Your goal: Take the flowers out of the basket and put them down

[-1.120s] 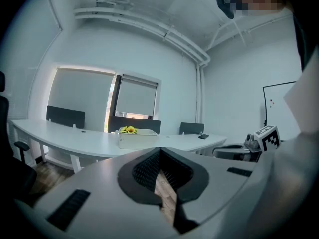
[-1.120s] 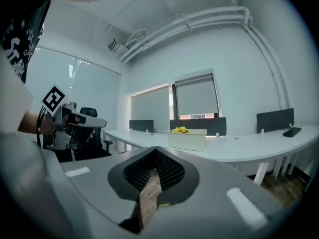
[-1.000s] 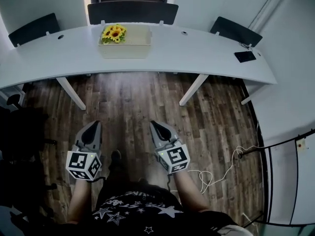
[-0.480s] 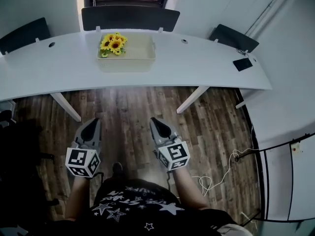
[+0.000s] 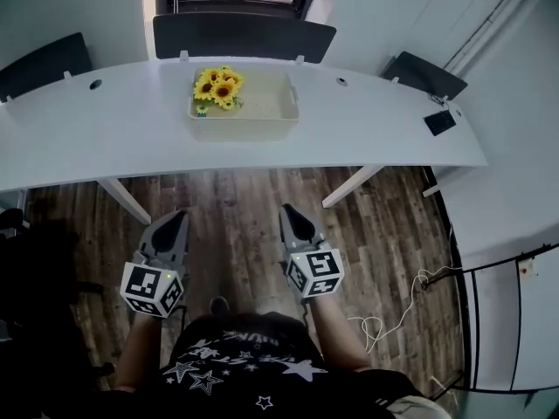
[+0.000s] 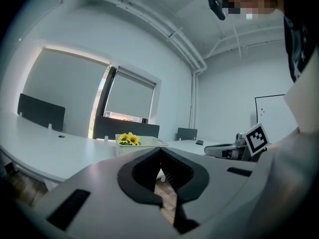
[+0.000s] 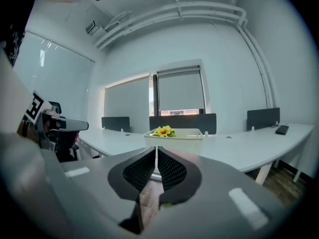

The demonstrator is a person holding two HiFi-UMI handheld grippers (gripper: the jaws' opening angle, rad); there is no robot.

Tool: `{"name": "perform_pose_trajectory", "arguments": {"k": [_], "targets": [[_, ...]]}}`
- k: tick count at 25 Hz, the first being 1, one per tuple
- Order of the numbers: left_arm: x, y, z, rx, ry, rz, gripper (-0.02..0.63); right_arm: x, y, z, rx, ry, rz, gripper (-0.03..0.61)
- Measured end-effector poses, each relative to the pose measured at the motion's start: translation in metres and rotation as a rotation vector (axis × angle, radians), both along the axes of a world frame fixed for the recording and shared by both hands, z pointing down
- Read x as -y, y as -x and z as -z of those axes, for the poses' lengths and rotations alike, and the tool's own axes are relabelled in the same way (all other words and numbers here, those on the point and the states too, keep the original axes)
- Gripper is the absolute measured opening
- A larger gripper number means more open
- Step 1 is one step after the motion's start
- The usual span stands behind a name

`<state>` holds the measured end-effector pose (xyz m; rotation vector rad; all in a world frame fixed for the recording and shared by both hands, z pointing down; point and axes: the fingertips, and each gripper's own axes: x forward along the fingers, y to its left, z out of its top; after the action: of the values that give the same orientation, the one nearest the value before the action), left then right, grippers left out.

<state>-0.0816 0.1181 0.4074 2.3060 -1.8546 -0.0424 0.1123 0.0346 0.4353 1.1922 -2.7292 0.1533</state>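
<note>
A bunch of yellow sunflowers (image 5: 219,87) lies in the left end of a cream basket (image 5: 271,122) on the long white desk (image 5: 105,138). The flowers (image 6: 129,139) and basket (image 6: 149,142) also show far ahead in the left gripper view, and the flowers (image 7: 163,131) and basket (image 7: 184,136) in the right gripper view. My left gripper (image 5: 177,219) and right gripper (image 5: 288,211) hang over the wooden floor, well short of the desk. Both are shut with nothing between their jaws.
Dark chairs (image 5: 243,35) stand behind the desk. A black phone (image 5: 439,121) lies near its right end. Desk legs (image 5: 354,186) slant down in front of me. A white cable (image 5: 393,308) trails on the floor at right.
The desk and basket have drawn closer and shifted right in the head view as I walk toward them. Both grippers stay shut, carried forward with me.
</note>
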Motion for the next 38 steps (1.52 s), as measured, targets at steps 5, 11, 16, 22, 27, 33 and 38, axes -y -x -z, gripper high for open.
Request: {"name": "perform_pose_trajectory", "arguments": {"k": [5, 11, 16, 22, 27, 33, 38], "targets": [[0.018, 0.023, -0.007, -0.005, 0.014, 0.015, 0.009, 0.011, 0.008, -0.005, -0.002, 0.014, -0.024, 0.005], [0.048, 0.031, -0.017, -0.022, 0.059, 0.017, 0.009, 0.043, 0.009, -0.009, -0.016, 0.000, -0.032, 0.017], [0.079, 0.030, -0.017, 0.003, 0.075, 0.039, 0.009, 0.089, 0.016, -0.009, 0.021, 0.005, -0.025, 0.035], [0.127, 0.036, -0.019, 0.007, 0.105, 0.083, 0.009, 0.142, 0.038, 0.000, 0.078, 0.014, 0.080, 0.031], [0.176, 0.035, -0.021, 0.014, 0.121, 0.107, 0.009, 0.185, 0.046, -0.002, 0.074, 0.020, 0.139, 0.011], [0.223, 0.033, -0.020, 0.028, 0.144, 0.137, 0.009, 0.232, 0.047, 0.001, 0.095, 0.036, 0.197, 0.003], [0.248, 0.037, -0.022, 0.029, 0.178, 0.188, 0.009, 0.262, 0.052, 0.001, 0.119, 0.066, 0.241, 0.003]]}}
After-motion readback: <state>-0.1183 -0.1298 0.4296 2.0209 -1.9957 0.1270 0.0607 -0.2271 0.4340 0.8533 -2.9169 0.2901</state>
